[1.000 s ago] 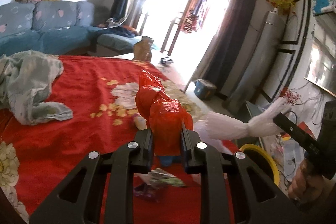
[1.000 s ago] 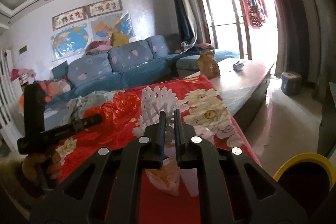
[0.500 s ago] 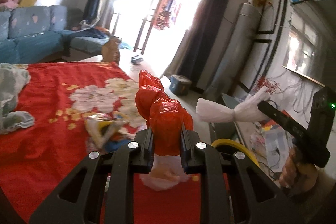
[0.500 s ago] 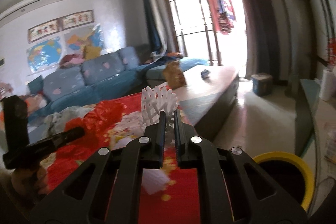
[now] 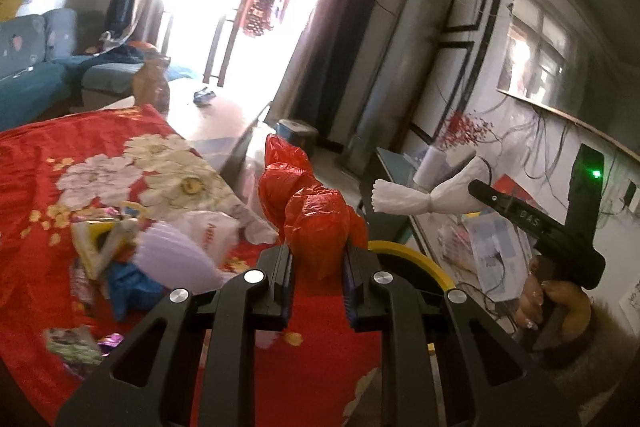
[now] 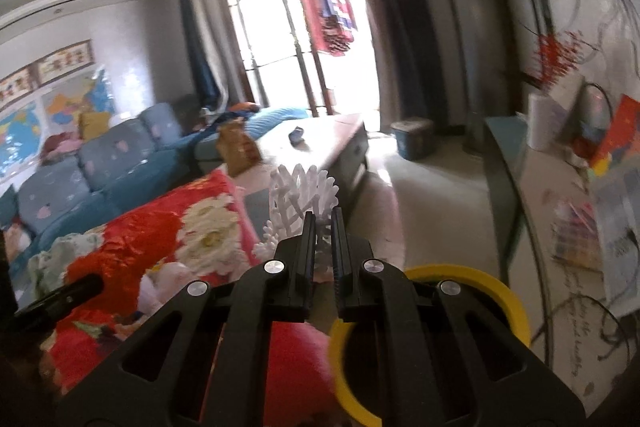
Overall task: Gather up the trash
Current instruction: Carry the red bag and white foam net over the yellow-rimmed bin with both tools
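My left gripper point(image 5: 318, 259) is shut on a crumpled red plastic bag point(image 5: 308, 211), held above the edge of the red flowered cloth point(image 5: 60, 155). My right gripper point(image 6: 321, 227) is shut on a white foam net sleeve point(image 6: 302, 195); it also shows in the left wrist view point(image 5: 412, 199), held out over the floor at the right. A bin with a yellow rim point(image 6: 472, 275) stands just below and right of the right gripper; its rim also shows in the left wrist view point(image 5: 408, 255) behind the left fingers. More wrappers and bags point(image 5: 120, 251) lie on the cloth at the left.
A low wooden table point(image 6: 320, 143) carries the red cloth, a brown bag point(image 5: 152, 83) and a small dark object. A blue sofa point(image 6: 100, 171) is behind it. A side cabinet point(image 6: 560, 227) with papers runs along the right wall. A blue tub point(image 6: 412, 139) stands on the floor.
Both grippers have swung right, away from the sofa towards the table edge and the yellow-rimmed bin, each still holding its piece. The bin now sits closer under the right gripper.
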